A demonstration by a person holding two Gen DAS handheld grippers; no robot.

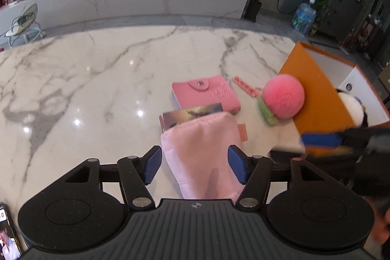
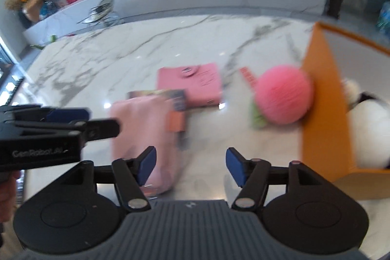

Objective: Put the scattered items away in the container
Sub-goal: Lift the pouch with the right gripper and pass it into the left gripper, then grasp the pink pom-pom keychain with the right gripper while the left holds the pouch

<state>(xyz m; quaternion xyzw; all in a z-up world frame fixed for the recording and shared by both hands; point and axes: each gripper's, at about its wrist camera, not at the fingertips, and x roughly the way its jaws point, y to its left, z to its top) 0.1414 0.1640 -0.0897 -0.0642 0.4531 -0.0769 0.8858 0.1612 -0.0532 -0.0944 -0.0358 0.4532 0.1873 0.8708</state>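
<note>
Already in the box (image 1: 314, 99), we counted one item: a panda plush (image 2: 370, 123). Left on the worktop (image 1: 97, 79): pouch (image 1: 204, 148), card (image 1: 192, 112) beneath it, wallet (image 1: 207, 93), pompom (image 1: 284, 95) touching the box wall. Our left tool (image 1: 195, 163) straddled the pouch, pads apart, not gripping. Our right tool (image 2: 190, 166) stood released, empty.

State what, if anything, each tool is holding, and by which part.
Nothing is held: the left tool stands open astride the pale pink fabric pouch; the right tool is open over bare marble.
</note>
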